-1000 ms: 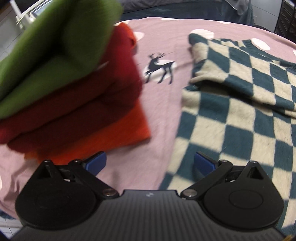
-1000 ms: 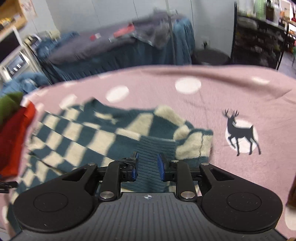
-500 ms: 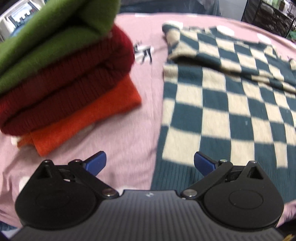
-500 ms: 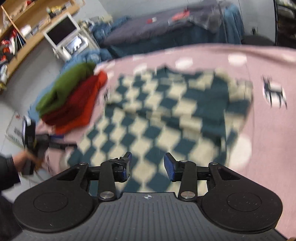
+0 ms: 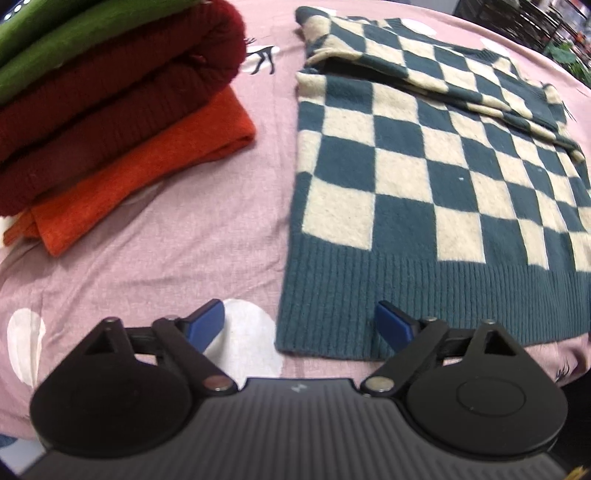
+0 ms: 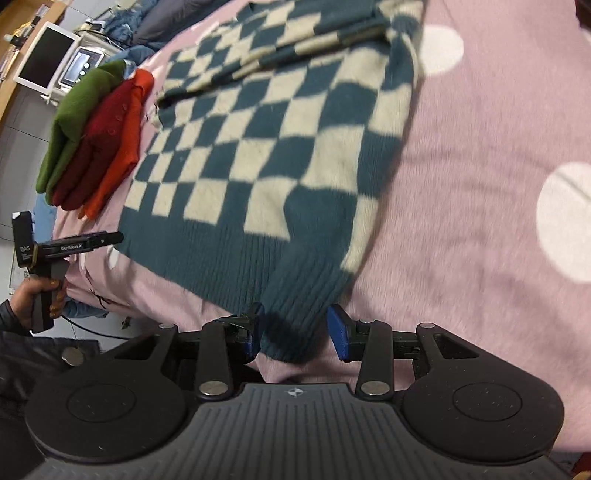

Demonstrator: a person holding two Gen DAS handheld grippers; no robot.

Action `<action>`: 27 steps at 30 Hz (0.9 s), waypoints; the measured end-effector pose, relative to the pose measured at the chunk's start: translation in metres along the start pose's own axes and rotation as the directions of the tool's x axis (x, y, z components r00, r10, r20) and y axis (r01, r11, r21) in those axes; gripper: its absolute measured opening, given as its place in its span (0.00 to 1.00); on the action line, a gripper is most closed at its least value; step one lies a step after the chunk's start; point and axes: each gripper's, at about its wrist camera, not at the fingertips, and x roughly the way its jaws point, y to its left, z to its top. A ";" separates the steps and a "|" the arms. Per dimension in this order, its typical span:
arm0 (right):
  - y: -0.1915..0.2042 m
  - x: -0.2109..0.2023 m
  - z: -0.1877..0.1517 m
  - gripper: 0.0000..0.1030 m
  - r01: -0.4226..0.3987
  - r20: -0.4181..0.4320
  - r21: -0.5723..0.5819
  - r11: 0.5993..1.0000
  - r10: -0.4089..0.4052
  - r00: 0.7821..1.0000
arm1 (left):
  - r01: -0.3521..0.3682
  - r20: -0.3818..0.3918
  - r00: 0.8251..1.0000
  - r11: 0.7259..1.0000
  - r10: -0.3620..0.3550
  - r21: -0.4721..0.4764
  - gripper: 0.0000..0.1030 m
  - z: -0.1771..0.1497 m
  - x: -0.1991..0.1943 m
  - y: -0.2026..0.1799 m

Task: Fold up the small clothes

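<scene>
A teal and cream checkered sweater (image 5: 424, 166) lies flat on the pink bedsheet (image 5: 184, 229), with a sleeve folded across its upper part. My left gripper (image 5: 299, 326) hovers over the near left corner of the ribbed hem (image 5: 325, 321). Its jaws are closing with that corner between them, and the pads do not press it. In the right wrist view the sweater (image 6: 258, 140) stretches away, and my right gripper (image 6: 295, 332) straddles the hem's near right corner (image 6: 295, 310), open, with the right pad clear of the fabric. A hand holds the left gripper (image 6: 110, 240) at the bed's edge.
A stack of folded clothes, green (image 5: 55, 33) over dark red (image 5: 110, 103) over orange (image 5: 147, 162), sits left of the sweater. In the right wrist view it is the folded stack (image 6: 96, 136). A monitor (image 6: 48, 59) stands beyond it. The sheet (image 6: 498, 147) carries white dots.
Both grippers have swung down to the sweater's near hem, the left one away from the folded stack and the right one away from the collar. The right jaws have widened and the left have narrowed slightly.
</scene>
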 end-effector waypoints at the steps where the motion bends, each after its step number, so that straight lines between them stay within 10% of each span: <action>1: 0.001 0.002 -0.001 0.66 0.005 -0.005 0.002 1.000 -0.005 1.000 | 0.006 0.001 1.000 1.000 -0.006 0.009 0.82 0.000 0.001 -0.001; 5: 0.001 0.008 -0.003 0.67 0.025 -0.014 0.013 1.000 -0.025 1.000 | 0.058 -0.037 0.998 0.998 -0.057 0.021 0.60 0.002 0.009 -0.007; 13: 0.002 0.023 -0.003 0.67 0.029 -0.049 0.017 0.999 -0.029 0.998 | 0.035 -0.052 0.998 0.999 -0.033 0.037 0.55 0.005 0.017 -0.021; 20: 0.000 0.027 -0.002 0.66 0.009 -0.058 0.041 0.999 -0.007 0.998 | 0.057 -0.060 0.997 0.996 -0.053 0.065 0.29 0.008 0.015 -0.030; 24: 0.002 0.028 -0.002 0.30 0.001 -0.070 0.041 0.999 0.002 0.998 | 0.069 -0.067 0.996 0.993 -0.063 0.095 0.14 0.010 0.016 -0.037; 27: 0.005 0.028 -0.001 0.22 -0.015 -0.065 0.035 0.999 0.017 0.998 | 0.074 -0.073 0.995 0.993 -0.067 0.095 0.11 0.013 0.015 -0.038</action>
